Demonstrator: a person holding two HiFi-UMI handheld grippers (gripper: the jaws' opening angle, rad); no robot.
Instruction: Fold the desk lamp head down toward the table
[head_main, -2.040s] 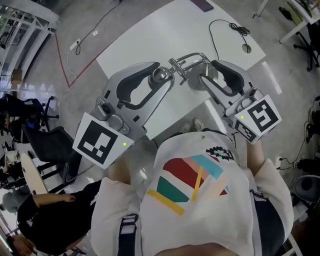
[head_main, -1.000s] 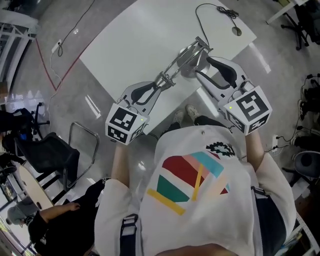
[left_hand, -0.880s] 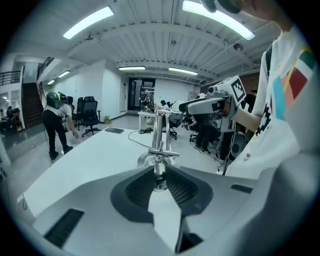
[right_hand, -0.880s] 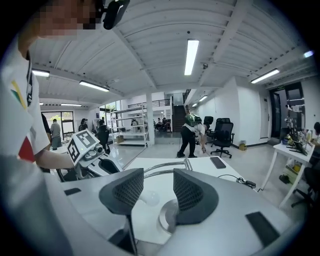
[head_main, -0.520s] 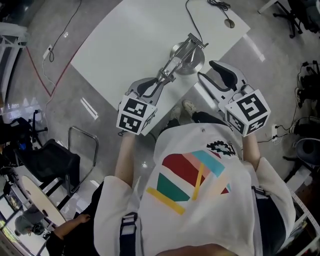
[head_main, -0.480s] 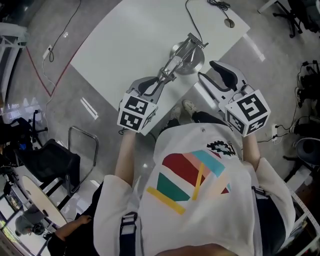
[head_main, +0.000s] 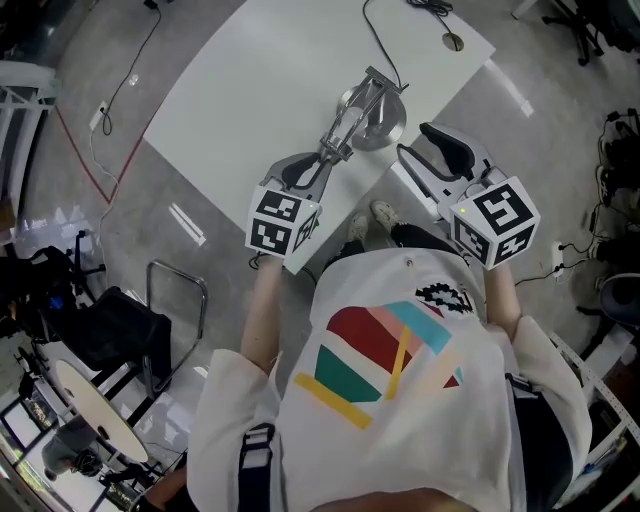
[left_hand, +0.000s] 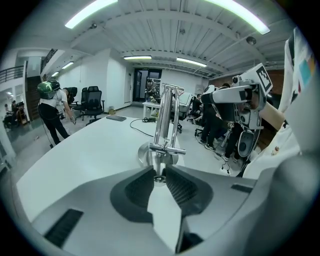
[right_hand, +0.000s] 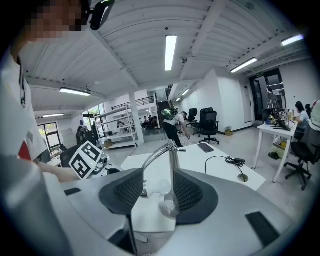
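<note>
Nearest me, my left gripper (head_main: 318, 165) has its fingers pressed in on the tip of the lamp head (left_hand: 159, 178), a small chrome knob pinched between the ribbed pads. My right gripper (right_hand: 158, 172) hangs just off the near edge with its fingers spread and pressing on nothing. The lamp's base (head_main: 378, 118) and upright post show in the gap beyond them, and I judge it is only standing by to steady the base.

The lamp sits near the front edge of the white worktop (head_main: 250, 90). Its twin-bar arm (head_main: 350, 110) slopes down from the hinge above the base to the head in my left fingers, which is now close to the edge. I read the fold as mostly done. What remains is the last bit of lowering and the release, though I cannot tell whether the head already touches the surface.

The worktop under the head looks bare, so nothing blocks the way down. The black cable (head_main: 385, 40) trails off behind the base, well apart from the head. A dark flat device (right_hand: 206, 147) lies further back. Beyond that are office chairs and a standing person (right_hand: 172, 122), all well clear.
</note>
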